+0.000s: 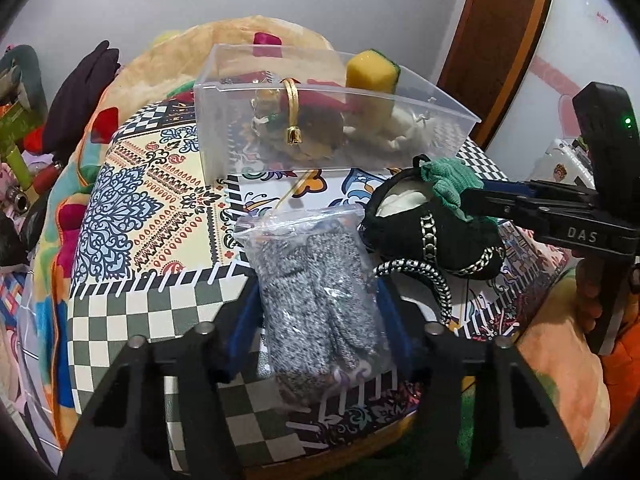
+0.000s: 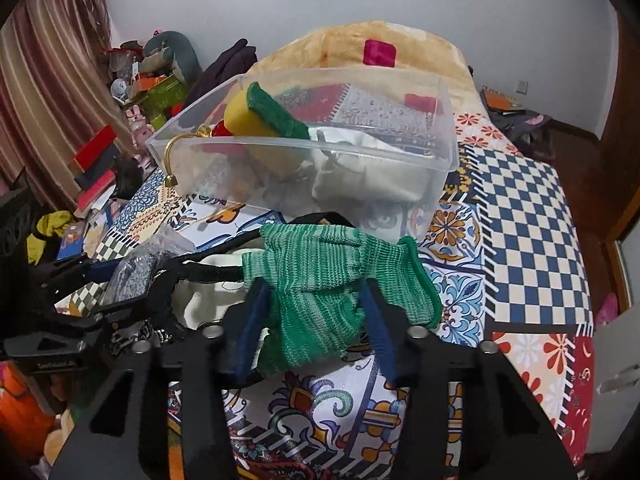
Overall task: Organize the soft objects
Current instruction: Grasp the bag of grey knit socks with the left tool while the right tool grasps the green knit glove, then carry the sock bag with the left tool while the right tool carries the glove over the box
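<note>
My left gripper (image 1: 318, 292) is shut on a clear plastic bag of grey knit cloth (image 1: 316, 276), over the patterned bedspread. My right gripper (image 2: 312, 292) is shut on a green knit glove (image 2: 324, 280); in the left wrist view the same glove (image 1: 448, 180) hangs from the right gripper above a black purse with a studded strap (image 1: 432, 236). A clear plastic bin (image 1: 336, 120) stands beyond, holding a yellow-and-green sponge (image 1: 372, 76), a gold-handled item (image 1: 290, 112) and white cloth (image 2: 360, 172). The bin also shows in the right wrist view (image 2: 444, 128).
The patterned bedspread (image 2: 520, 220) covers the bed. A tan plush blanket with a red patch (image 2: 380, 54) lies behind the bin. Cluttered boxes and toys (image 2: 132, 96) fill the left side. A wooden door (image 1: 500, 40) stands at right.
</note>
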